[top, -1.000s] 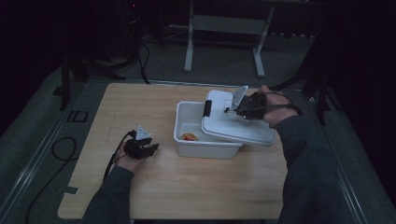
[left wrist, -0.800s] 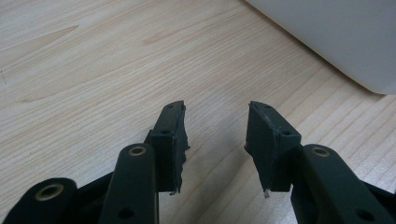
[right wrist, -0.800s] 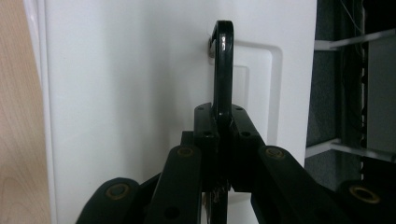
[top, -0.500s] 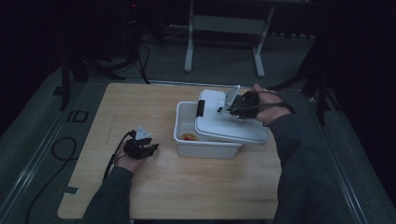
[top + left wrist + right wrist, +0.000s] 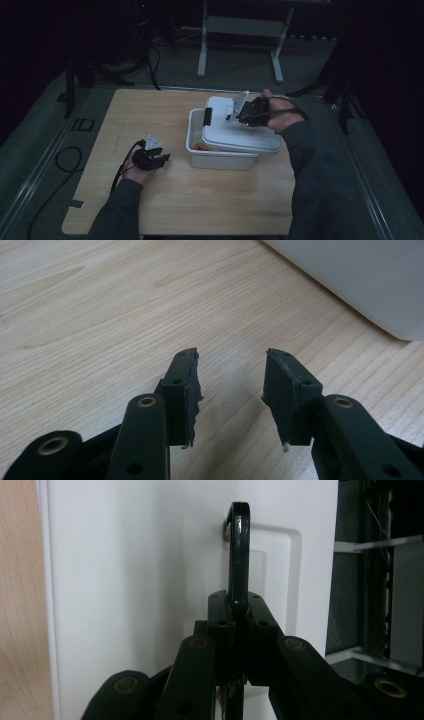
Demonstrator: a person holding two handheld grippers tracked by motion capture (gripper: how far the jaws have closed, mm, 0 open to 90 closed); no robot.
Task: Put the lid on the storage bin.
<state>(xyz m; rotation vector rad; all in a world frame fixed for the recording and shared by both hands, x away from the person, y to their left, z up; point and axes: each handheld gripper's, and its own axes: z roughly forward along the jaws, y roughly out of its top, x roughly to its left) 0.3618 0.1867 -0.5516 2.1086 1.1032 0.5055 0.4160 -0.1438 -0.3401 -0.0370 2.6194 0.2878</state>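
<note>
We grip the black handle (image 5: pixel 238 550) of the white lid (image 5: pixel 240 131) with our right gripper (image 5: pixel 235 116), jaws clamped tight, over the white bin (image 5: pixel 197 150). Our left gripper (image 5: pixel 231 390), at eight o'clock from the bin, rests on the bench (image 5: pixel 150 210), jaws half open, empty.

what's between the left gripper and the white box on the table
Nothing but bare wood. In the high view, the left gripper sits apart from the white box, with plain table between them; the left gripper view shows the same bare stretch.

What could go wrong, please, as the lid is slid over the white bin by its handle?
The right gripper pinches only the thin black handle, so the lid could twist or slip. The lid sits askew, leaving the bin partly open. The left gripper is open and off the bin, so it may shift.
</note>
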